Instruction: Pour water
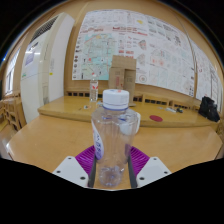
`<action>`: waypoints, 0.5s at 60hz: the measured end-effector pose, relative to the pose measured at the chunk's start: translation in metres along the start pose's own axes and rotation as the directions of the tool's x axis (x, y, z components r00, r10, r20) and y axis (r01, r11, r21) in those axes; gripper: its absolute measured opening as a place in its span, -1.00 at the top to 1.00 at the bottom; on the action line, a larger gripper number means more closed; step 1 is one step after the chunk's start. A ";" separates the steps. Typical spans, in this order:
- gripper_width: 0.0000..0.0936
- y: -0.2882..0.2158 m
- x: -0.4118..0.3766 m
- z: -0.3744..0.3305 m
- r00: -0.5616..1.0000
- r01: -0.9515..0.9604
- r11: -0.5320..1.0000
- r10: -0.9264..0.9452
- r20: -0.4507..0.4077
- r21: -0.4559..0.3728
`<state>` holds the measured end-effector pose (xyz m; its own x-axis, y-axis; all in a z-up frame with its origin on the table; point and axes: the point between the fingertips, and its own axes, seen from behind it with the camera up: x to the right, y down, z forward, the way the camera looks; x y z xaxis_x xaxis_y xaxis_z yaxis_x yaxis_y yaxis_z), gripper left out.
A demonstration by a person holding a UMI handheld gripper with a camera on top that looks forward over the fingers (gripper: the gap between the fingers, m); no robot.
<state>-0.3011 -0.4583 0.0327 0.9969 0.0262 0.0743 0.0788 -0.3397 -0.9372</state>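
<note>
A clear plastic water bottle with a white cap stands upright between my gripper's purple pads. Both fingers press on its lower body, so the gripper is shut on it. The bottle's base sits low between the fingers, over the wooden table. A second small clear bottle stands on the far table, beyond the fingers and to the left.
A brown cardboard box stands on the far table against a wall of posters. A small dark object lies on that table to the right. A dark bag sits at the far right. A wooden chair stands at the left.
</note>
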 end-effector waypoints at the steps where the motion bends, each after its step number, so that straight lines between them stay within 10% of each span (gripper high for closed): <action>1: -0.01 -0.001 0.000 0.000 1.000 0.002 1.000 -0.002 -0.004 0.004; 30: 0.30 -0.088 -0.058 -0.005 0.970 -0.099 0.991 0.077 0.230 0.086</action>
<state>-0.3656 -0.4346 0.1131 0.9732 0.2160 -0.0785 -0.0204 -0.2587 -0.9657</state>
